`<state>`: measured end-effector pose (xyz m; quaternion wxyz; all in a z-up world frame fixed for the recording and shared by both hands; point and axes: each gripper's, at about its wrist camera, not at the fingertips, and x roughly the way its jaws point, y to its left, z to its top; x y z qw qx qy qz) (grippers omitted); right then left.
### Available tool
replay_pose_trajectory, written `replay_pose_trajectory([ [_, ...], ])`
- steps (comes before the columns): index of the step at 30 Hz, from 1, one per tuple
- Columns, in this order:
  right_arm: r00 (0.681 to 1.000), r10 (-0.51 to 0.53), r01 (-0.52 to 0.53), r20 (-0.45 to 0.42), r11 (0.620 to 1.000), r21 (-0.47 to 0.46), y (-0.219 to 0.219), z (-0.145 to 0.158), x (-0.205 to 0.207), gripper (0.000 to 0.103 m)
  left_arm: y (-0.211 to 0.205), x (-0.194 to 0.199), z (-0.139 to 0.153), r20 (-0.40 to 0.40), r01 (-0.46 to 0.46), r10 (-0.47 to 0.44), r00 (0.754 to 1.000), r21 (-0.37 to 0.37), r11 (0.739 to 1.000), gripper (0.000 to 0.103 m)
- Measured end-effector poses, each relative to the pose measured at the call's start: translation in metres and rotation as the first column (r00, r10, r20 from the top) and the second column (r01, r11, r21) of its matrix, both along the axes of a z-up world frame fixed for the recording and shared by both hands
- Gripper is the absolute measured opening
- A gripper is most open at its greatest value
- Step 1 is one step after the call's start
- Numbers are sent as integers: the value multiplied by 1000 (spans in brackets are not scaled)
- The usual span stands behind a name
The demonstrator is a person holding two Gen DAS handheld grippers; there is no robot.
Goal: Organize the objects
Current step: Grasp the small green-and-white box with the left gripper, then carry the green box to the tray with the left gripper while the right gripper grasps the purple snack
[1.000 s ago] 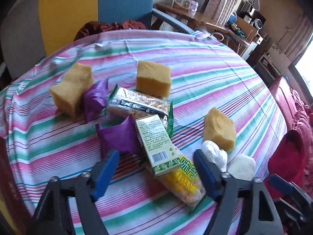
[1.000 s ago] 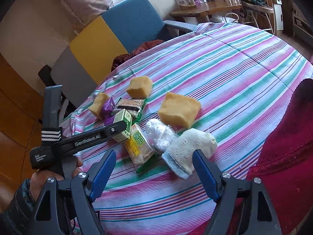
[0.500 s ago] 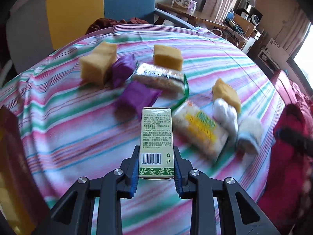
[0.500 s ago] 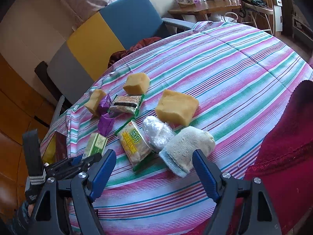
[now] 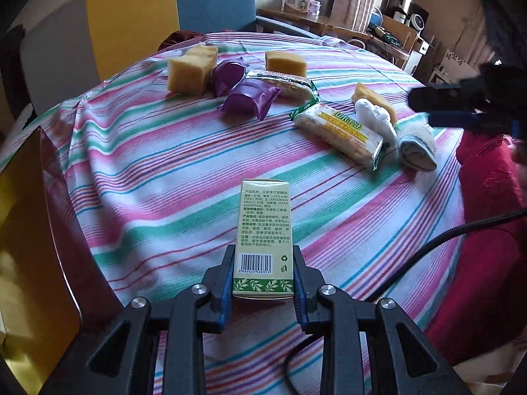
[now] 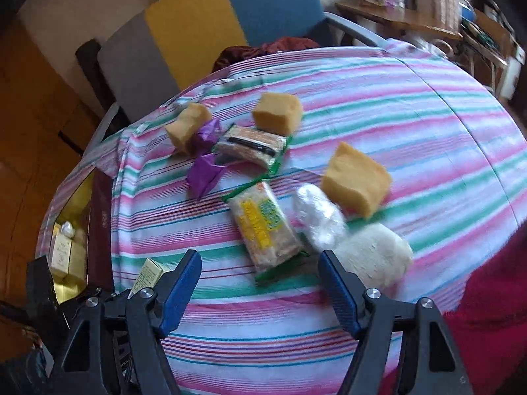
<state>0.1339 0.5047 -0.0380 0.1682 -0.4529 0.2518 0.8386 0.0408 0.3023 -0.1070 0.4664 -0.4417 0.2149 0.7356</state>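
My left gripper [image 5: 263,291] is shut on a small green-and-cream carton [image 5: 264,237], held above the striped tablecloth [image 5: 164,177] near its left front edge. The same carton [image 6: 150,273] shows at the lower left of the right wrist view. My right gripper [image 6: 260,283] hangs over the cloth with its jaws closing and nothing between them; just beyond it lie a yellow-green cracker pack [image 6: 263,227], a foil-wrapped lump [image 6: 319,220] and a white rolled cloth [image 6: 372,253]. Further back lie yellow sponge blocks [image 6: 354,182], purple packets [image 5: 250,97] and another cracker pack [image 6: 252,144].
A dark red box with a gold lining [image 6: 70,230] stands open at the table's left edge, with small cartons inside. A red garment [image 5: 487,217] borders the right side. A grey, yellow and blue chair [image 6: 197,23] stands behind the table. A black cable [image 5: 425,250] crosses the cloth.
My left gripper closed on the carton, lifted it from the pile and drew it back toward the left edge. My right gripper rolled and shifted, its jaws narrowing a little.
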Motion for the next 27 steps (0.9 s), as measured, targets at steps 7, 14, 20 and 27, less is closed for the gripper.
replay_pose_trajectory([
  [7, 957, 278, -287, 80, 944, 162, -20, 5, -89, 75, -18, -2, 1, 14, 2, -2, 1000, 22, 1000, 30],
  [14, 905, 353, -400, 239, 897, 190, -17, -33, -158, 75, -30, -2, 0, 29, 5, -6, 1000, 38, 999, 30],
  [20, 882, 363, -426, 301, 886, 181, -14, -58, -182, 60, -33, -3, -1, 37, 9, -11, 999, 47, 999, 30],
  [27, 905, 329, -380, 270, 910, 166, -19, -61, -164, 35, -38, -3, 2, 45, 3, -6, 999, 57, 998, 30],
])
